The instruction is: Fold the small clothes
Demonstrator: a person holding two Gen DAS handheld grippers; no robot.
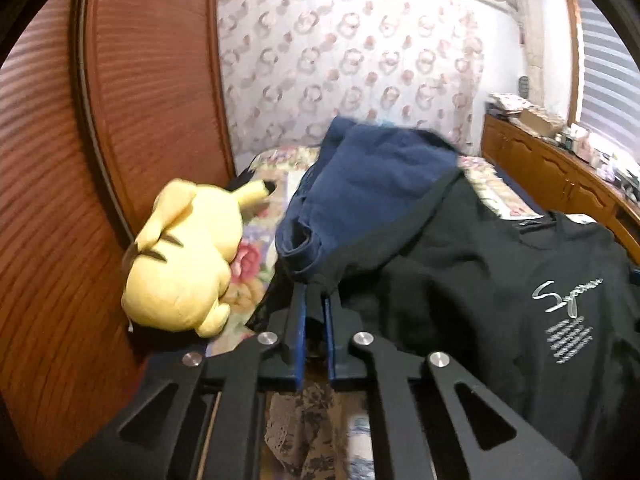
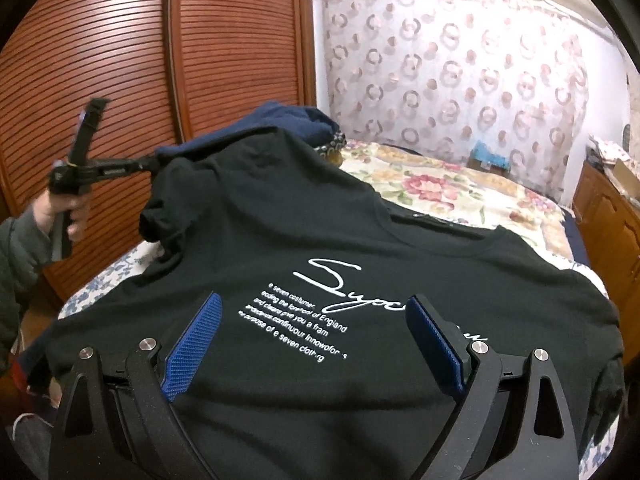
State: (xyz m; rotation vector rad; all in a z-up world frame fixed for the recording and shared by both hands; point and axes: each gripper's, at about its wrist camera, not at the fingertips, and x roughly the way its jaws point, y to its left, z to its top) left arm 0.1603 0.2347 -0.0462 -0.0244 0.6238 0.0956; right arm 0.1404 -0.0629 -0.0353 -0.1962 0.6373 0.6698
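Observation:
A black T-shirt [image 2: 280,240] with white lettering lies spread on the flowered bed; it also shows in the left wrist view [image 1: 480,280]. My left gripper [image 1: 316,292] is shut on the shirt's left sleeve edge and holds it lifted. In the right wrist view the left gripper [image 2: 148,164] reaches in from the left, held by a hand. My right gripper [image 2: 316,304] is open and empty, its blue pads [image 2: 196,336] just above the printed chest.
A dark blue garment [image 1: 360,184] is heaped behind the shirt. A yellow plush toy [image 1: 184,256] lies on the bed against the wooden wardrobe [image 1: 152,80]. A wooden dresser [image 1: 560,172] runs along the right side. Patterned curtains [image 2: 440,80] hang behind.

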